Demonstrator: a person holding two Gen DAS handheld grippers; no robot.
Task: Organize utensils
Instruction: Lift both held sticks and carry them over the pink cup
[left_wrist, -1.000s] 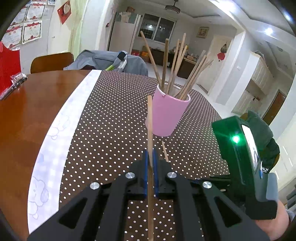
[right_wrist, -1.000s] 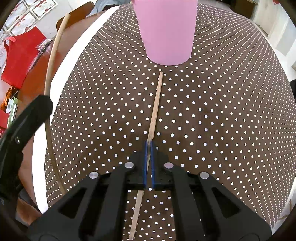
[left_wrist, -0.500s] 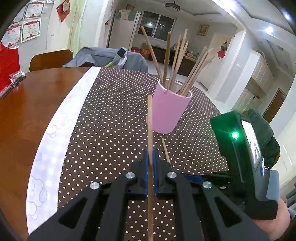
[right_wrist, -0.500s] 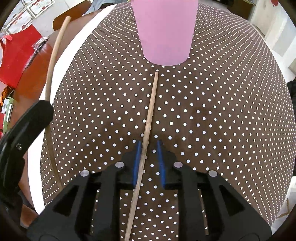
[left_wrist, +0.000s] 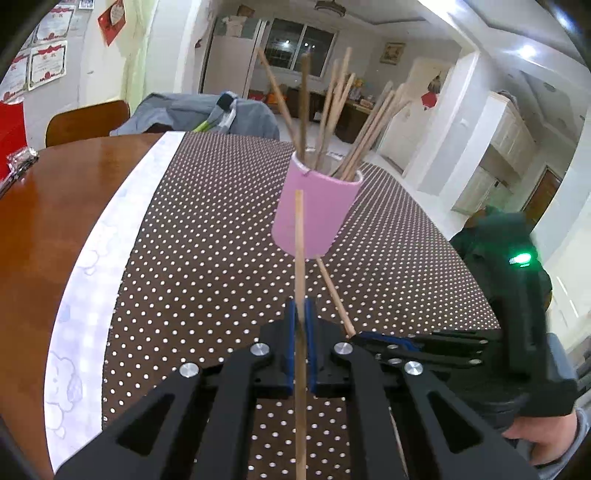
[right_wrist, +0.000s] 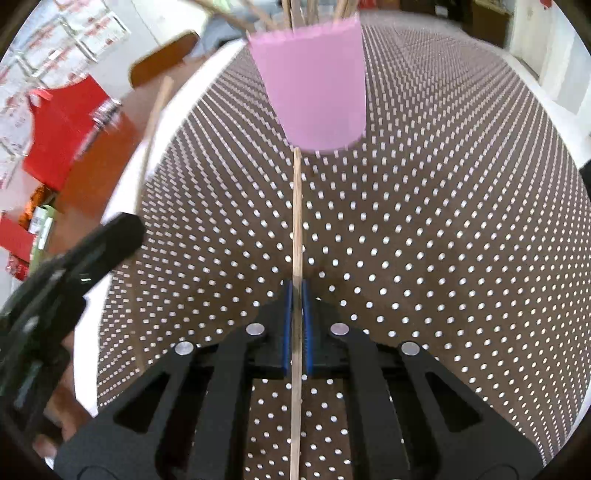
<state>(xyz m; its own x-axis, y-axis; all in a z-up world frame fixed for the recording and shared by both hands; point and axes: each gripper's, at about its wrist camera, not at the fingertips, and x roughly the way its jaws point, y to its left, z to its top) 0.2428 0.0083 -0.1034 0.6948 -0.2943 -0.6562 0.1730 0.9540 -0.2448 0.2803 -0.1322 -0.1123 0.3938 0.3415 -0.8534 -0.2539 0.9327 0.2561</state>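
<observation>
A pink cup (left_wrist: 314, 214) holding several chopsticks stands on the dotted cloth. My left gripper (left_wrist: 301, 306) is shut on one wooden chopstick (left_wrist: 299, 240), which points up toward the cup. To its right my right gripper (left_wrist: 364, 336) hangs low over the cloth. In the right wrist view the right gripper (right_wrist: 297, 291) has its jaws closing, and its blue pads press on a second chopstick (right_wrist: 296, 214). That chopstick's far tip ends just short of the cup's (right_wrist: 314, 85) base. The left gripper (right_wrist: 110, 240) and its chopstick (right_wrist: 155, 122) show at the left.
A brown white-dotted cloth (left_wrist: 207, 236) with a pale border covers part of the wooden table (left_wrist: 48, 206). Red packaging (right_wrist: 62, 136) lies at the table's left. A chair (left_wrist: 85, 122) and a grey jacket (left_wrist: 192, 114) stand behind the table.
The right gripper opened, slid forward along the lying chopstick and closed on it again, then tilted up toward the cup. The left gripper kept its chopstick and barely moved.
</observation>
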